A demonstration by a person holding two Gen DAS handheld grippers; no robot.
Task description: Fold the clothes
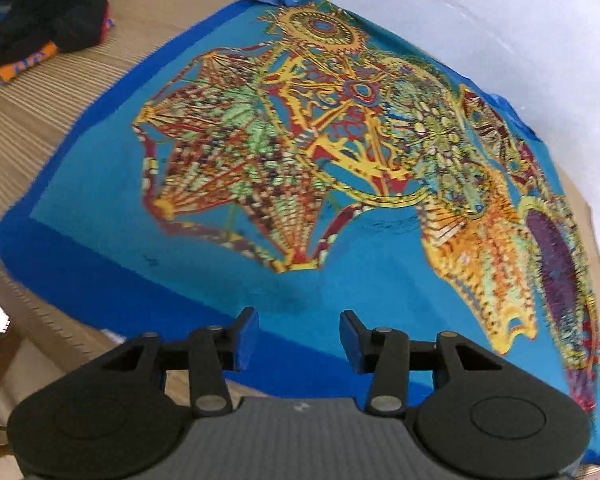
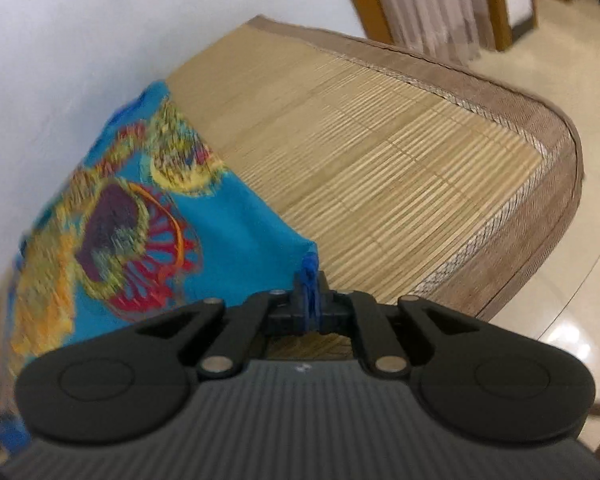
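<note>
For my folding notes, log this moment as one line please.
task: fold clothes | right gripper: shut on corner of blue patterned cloth | left gripper: open above cloth's near edge, holding nothing | cloth spread on woven mat

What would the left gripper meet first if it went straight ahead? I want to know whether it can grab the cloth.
Most likely the blue patterned cloth, near its dark blue border; the left gripper has open, empty jaws and points down at it. Depth is unclear.

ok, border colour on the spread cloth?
Dark blue band around a turquoise field on the cloth; clearest in the left wrist view.
</note>
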